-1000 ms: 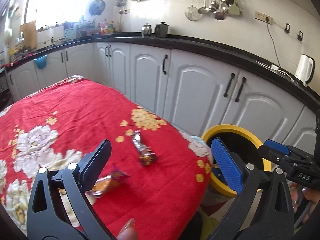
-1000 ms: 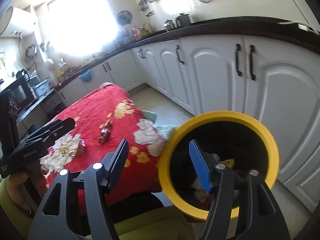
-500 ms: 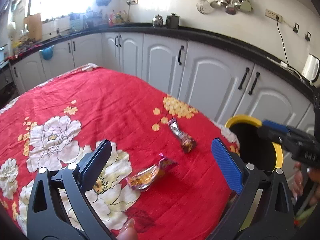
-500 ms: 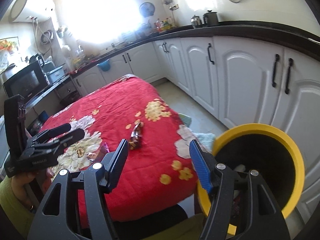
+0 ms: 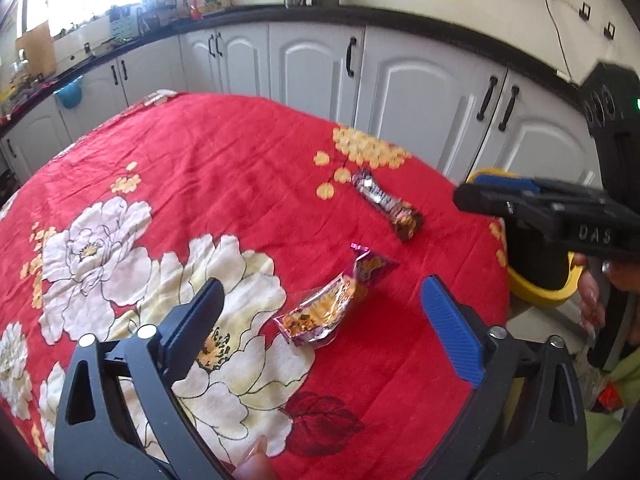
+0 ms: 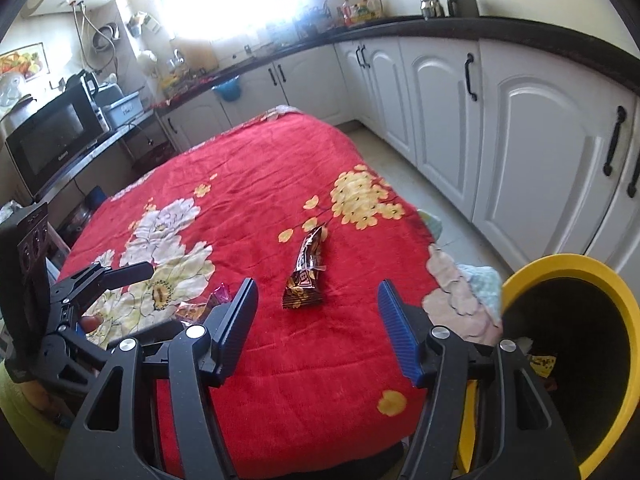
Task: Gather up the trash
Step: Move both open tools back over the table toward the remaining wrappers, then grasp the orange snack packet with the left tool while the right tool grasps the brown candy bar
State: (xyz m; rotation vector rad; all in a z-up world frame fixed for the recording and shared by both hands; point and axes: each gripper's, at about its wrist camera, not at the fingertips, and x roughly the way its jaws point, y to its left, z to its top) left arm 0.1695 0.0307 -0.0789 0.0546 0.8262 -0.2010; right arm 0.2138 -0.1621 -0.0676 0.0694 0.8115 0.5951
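Two wrappers lie on the red flowered tablecloth (image 5: 224, 168). An orange-and-pink snack wrapper (image 5: 328, 308) sits on the cloth just ahead of my left gripper (image 5: 320, 283), whose jaws are closing without touching it. A dark brown bar wrapper (image 6: 306, 268) lies in front of my right gripper (image 6: 317, 285), which stands open above the cloth with nothing held. The dark wrapper (image 5: 386, 204) is farther off in the left wrist view, with the right gripper (image 5: 470, 189) hovering to its right. The left gripper (image 6: 132, 280) shows at the left by the orange wrapper (image 6: 196, 310).
A yellow-rimmed black bin (image 6: 560, 264) with trash inside stands on the floor past the table's right corner. White cabinets (image 5: 420, 92) under a black counter line the far side, with a strip of floor (image 6: 452, 208) between. A microwave (image 6: 52, 140) sits at the left.
Both grippers have swung left, away from the bin and over the table. The left one has sunk toward the orange wrapper; the right one now faces the dark wrapper.
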